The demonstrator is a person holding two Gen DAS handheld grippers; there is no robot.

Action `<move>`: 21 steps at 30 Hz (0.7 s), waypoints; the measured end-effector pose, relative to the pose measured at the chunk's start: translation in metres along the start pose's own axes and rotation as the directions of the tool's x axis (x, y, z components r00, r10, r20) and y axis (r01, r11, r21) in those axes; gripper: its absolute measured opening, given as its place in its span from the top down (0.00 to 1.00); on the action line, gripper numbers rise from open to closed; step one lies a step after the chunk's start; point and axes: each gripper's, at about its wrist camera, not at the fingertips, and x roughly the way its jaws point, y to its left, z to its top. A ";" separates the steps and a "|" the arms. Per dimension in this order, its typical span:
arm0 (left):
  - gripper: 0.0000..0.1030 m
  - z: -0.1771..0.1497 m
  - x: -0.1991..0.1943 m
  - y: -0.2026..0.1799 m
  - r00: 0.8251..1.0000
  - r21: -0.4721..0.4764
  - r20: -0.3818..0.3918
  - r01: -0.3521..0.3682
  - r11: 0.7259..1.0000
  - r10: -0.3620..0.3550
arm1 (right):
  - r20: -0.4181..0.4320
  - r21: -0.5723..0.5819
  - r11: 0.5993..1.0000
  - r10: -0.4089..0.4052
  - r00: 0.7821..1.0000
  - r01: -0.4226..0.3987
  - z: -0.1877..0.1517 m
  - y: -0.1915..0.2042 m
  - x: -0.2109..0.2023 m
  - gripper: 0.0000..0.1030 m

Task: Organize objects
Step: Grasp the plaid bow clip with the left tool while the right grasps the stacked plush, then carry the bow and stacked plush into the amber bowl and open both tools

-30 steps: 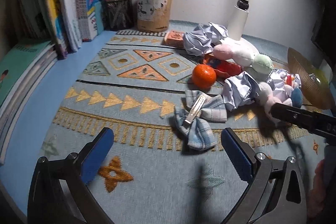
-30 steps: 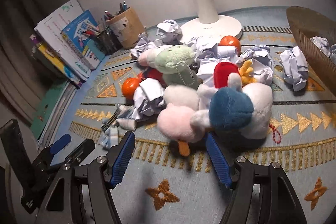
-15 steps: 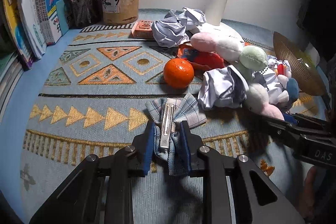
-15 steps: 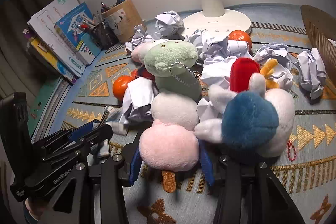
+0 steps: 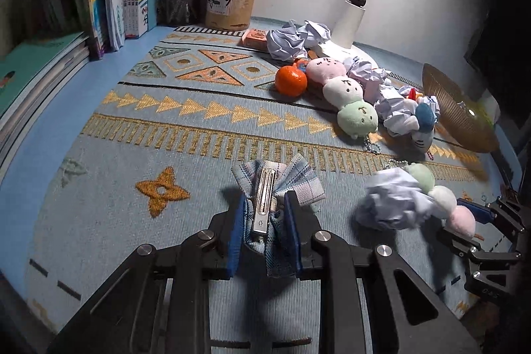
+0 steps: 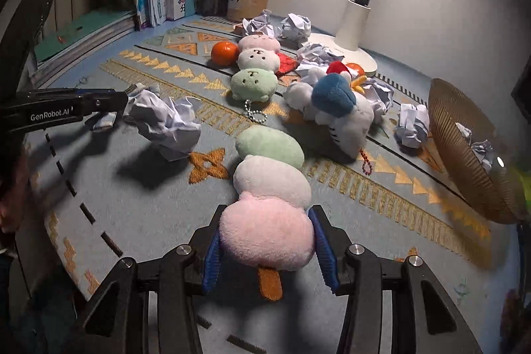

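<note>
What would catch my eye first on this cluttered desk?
Two claws, each gripping something: the right claw squeezes the pink end of a three-ball plush skewer, and the left claw pinches a plaid bow hair clip. Behind them, crumpled paper and more plush toys crowd the lamp base.

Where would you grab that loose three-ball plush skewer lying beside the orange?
Probably around the green end ball of the plush skewer. That end faces the open rug, while the pink end sits against crumpled paper and the orange. Come from the near side, gripper fingers straddling the ball across its width.
</note>
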 end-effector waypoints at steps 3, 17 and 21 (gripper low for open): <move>0.80 -0.002 -0.010 0.006 1.000 -0.027 0.016 -0.010 1.000 0.010 | 0.010 0.093 0.992 0.081 0.997 -0.082 -0.008 -0.015 -0.007 0.36; 0.80 0.006 -0.032 -0.011 0.998 -0.005 0.063 -0.014 1.000 0.015 | 0.020 0.128 0.990 0.055 0.998 -0.058 -0.009 -0.002 0.005 0.54; 0.80 0.032 -0.049 -0.034 0.994 0.038 0.110 -0.004 0.999 0.000 | 0.126 0.200 0.978 0.026 0.992 -0.051 -0.004 -0.034 -0.028 0.54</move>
